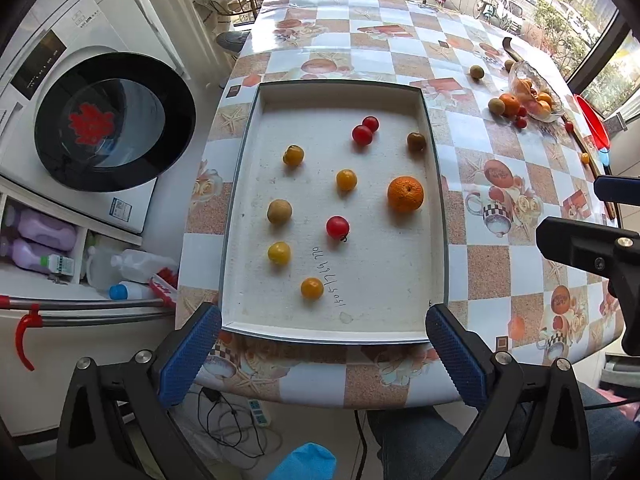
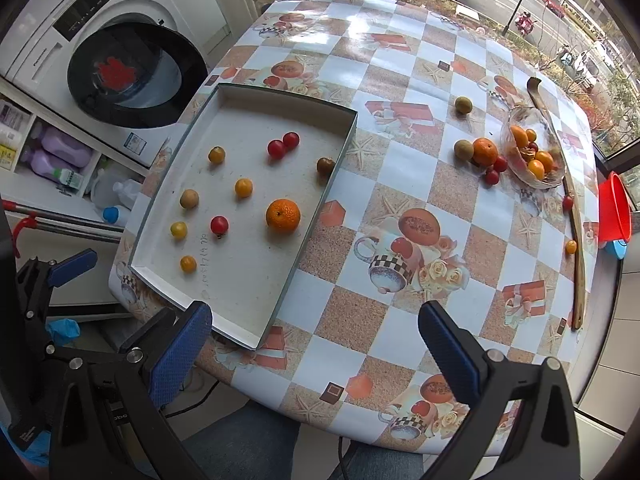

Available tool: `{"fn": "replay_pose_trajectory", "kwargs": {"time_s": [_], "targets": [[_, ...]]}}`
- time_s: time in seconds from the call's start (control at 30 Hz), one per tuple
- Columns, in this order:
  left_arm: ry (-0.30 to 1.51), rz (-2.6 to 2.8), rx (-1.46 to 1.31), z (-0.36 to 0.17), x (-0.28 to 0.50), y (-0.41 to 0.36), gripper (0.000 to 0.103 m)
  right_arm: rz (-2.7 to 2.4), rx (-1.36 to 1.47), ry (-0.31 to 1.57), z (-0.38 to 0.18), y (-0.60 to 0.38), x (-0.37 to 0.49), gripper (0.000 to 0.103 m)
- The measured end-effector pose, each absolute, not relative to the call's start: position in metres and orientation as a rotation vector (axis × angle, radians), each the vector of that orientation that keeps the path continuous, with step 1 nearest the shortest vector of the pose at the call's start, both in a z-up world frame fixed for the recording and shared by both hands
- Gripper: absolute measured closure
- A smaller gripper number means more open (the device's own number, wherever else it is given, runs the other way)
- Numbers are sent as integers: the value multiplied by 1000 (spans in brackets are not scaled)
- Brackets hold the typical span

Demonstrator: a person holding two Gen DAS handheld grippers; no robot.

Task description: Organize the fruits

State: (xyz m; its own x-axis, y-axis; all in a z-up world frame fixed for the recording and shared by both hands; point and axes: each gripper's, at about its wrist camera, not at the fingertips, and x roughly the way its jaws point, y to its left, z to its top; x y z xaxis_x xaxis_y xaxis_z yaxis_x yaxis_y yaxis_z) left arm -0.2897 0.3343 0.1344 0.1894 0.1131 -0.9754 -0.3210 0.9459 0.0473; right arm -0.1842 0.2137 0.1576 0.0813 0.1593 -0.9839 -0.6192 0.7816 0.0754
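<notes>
My left gripper (image 1: 323,354) and right gripper (image 2: 315,354) both hover at the desk's (image 2: 400,288) near edge, jaws spread wide and holding nothing. Ahead, a white tray (image 1: 438,216) holds an orange (image 1: 405,194) among scattered small fruits; farther right, a tipped glass bowl (image 2: 554,178) spills more fruit onto the checkered cloth.

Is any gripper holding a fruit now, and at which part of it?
Nothing is held. The left gripper and the right gripper are both open and empty, above the near table edge; the fruits lie in the white tray.
</notes>
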Motion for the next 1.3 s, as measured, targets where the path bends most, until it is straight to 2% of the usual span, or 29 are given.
{"fn": "replay_pose_trajectory", "kwargs": {"time_s": [1.3], "targets": [[1378, 316, -154, 137, -293, 333, 0, 625, -493, 1372, 156, 236, -188, 0]]}}
